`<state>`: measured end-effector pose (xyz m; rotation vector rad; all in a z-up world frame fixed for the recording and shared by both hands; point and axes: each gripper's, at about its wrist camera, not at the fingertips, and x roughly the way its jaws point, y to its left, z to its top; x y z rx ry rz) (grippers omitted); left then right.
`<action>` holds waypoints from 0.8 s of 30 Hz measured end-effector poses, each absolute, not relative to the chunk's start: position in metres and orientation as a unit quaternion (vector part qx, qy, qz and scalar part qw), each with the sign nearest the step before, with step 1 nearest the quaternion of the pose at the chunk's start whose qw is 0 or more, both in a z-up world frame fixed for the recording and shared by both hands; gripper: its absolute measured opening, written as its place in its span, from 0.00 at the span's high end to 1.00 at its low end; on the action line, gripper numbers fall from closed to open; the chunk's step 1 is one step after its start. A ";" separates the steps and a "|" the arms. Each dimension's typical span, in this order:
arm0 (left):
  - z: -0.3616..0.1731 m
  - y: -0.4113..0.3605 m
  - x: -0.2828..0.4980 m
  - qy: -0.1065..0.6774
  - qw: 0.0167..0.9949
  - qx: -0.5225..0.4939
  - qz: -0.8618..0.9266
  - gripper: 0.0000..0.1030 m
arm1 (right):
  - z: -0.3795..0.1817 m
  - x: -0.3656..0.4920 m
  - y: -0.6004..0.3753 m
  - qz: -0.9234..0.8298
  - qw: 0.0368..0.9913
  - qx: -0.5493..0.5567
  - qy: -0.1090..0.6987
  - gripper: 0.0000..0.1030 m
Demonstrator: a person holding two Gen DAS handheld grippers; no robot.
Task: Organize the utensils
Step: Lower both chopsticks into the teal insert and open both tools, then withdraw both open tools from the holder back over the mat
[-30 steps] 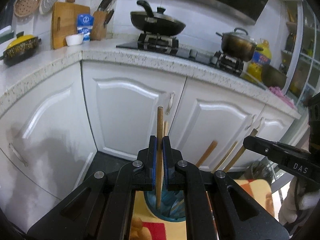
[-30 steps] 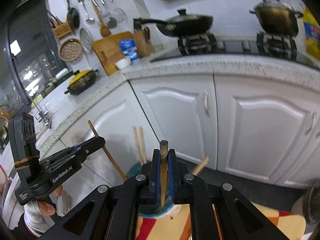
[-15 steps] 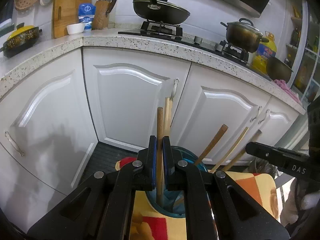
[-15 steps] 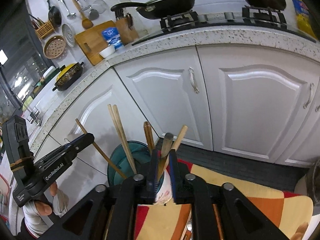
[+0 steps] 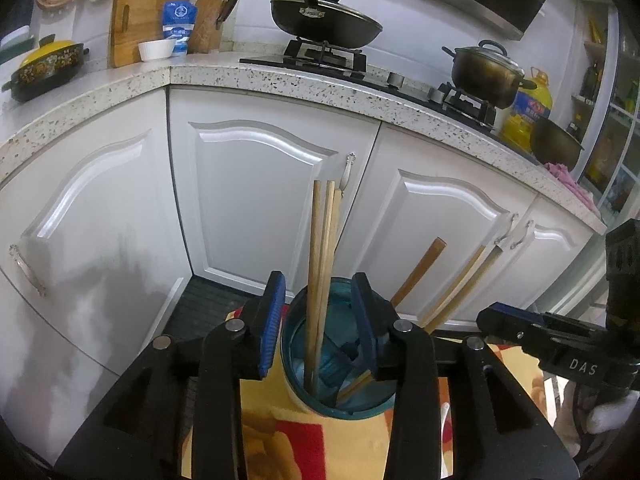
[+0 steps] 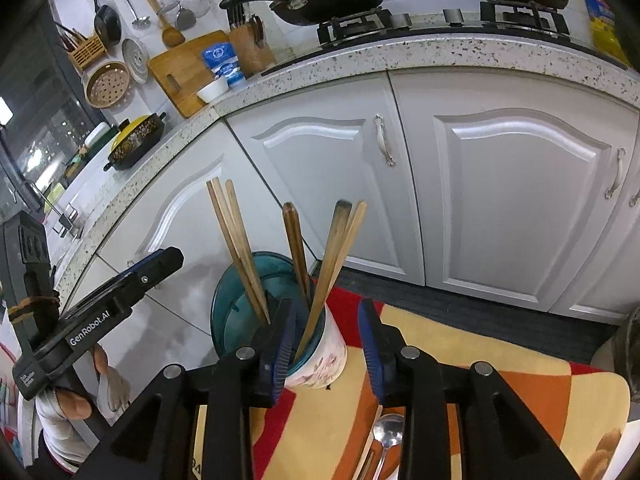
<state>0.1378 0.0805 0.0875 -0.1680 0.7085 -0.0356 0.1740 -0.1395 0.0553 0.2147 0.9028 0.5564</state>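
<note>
A teal-lined utensil holder [image 5: 298, 360] with a white flowered outside [image 6: 328, 360] stands on a patterned mat. My left gripper [image 5: 318, 320] hangs over its mouth with the jaws opening. A pair of wooden chopsticks [image 5: 318, 264] stands free between the blue pads, touching neither. My right gripper [image 6: 326, 342] is on the holder's other side, its jaws also opening. Dark-tipped chopsticks [image 6: 336, 248] lean loose between its pads into the holder. More wooden sticks [image 6: 236, 240] and a brown handle [image 6: 296, 240] stand in it too.
White cabinet doors [image 5: 256, 200] rise close behind the holder, under a speckled counter [image 5: 280, 80] with a wok and a pot. A metal spoon [image 6: 386, 436] lies on the orange and red mat [image 6: 500, 400]. Each gripper shows at the edge of the other's view.
Both grippers were shut on wooden sticks above the holder. They sank toward it, then spread their jaws, and the sticks now stand loose in the holder.
</note>
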 end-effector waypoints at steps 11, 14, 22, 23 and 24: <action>0.086 0.067 0.114 0.344 0.936 -0.069 -0.012 0.56 | 0.054 0.148 -0.127 0.263 0.864 0.063 0.424 0.63; 0.084 0.062 0.105 0.344 0.937 -0.061 -0.012 0.56 | 0.052 0.138 -0.126 0.261 0.867 0.046 0.423 0.63; 0.073 0.046 0.078 0.349 0.936 -0.050 -0.020 0.55 | 0.042 0.113 -0.133 0.249 0.870 0.029 0.425 0.60; 0.072 0.044 0.075 0.350 0.935 -0.051 -0.022 0.55 | 0.040 0.110 -0.135 0.247 0.870 0.027 0.425 0.59; 0.071 0.043 0.073 0.352 0.934 -0.051 -0.024 0.55 | 0.039 0.106 -0.137 0.245 0.871 0.025 0.425 0.59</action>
